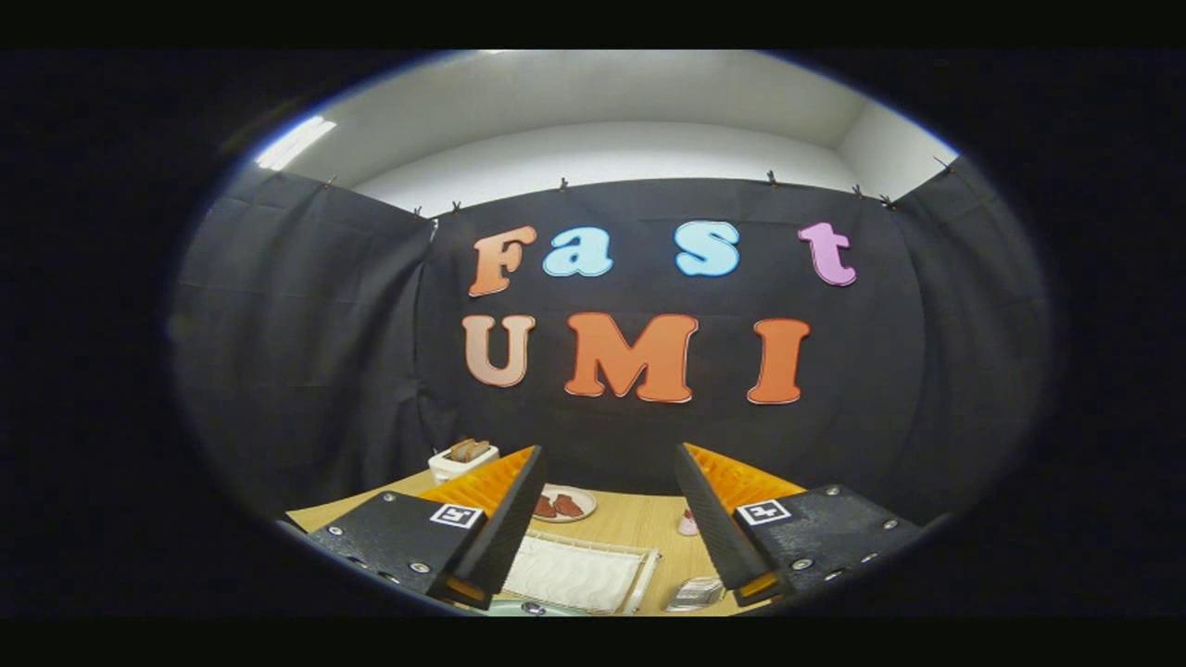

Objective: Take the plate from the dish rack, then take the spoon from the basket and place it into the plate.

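The gripper (607,519) rides high with fingers spread and empty; the white dish rack (579,572) lies between them, mid-table, so the person should tilt down and find the plate's rim

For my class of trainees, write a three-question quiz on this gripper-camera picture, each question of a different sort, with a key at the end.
1. True or false: the gripper has its fingers closed on the small plate.
2. Multiple choice: what sits between the fingers, nearest the camera? A) the white toaster B) the white rack with a pale ribbed mat C) a red kettle
3. Fill in: the small plate with reddish-brown food lies on the wooden ______.

Key
1. False: the fingers stand wide apart and hold nothing.
2. B: the rack lies between the fingers; the toaster stands beyond the left finger.
3. Table.
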Motion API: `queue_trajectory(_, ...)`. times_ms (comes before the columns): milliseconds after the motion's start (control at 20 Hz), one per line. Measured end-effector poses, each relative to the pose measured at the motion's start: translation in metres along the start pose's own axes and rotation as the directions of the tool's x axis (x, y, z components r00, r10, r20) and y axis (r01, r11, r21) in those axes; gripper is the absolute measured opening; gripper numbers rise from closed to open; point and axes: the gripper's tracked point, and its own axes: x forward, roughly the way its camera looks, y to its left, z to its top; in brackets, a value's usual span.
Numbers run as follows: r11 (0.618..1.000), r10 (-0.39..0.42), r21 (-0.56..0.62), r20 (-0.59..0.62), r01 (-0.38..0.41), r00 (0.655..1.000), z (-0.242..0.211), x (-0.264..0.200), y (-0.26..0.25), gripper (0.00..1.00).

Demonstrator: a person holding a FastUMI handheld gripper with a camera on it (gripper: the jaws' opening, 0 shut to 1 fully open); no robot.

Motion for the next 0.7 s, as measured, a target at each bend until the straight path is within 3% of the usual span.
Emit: queue_trajectory(700, 1.000, 0.003, 0.003, 0.010, -0.003, 1.000, 0.018, -0.008, 0.006, 0.85)
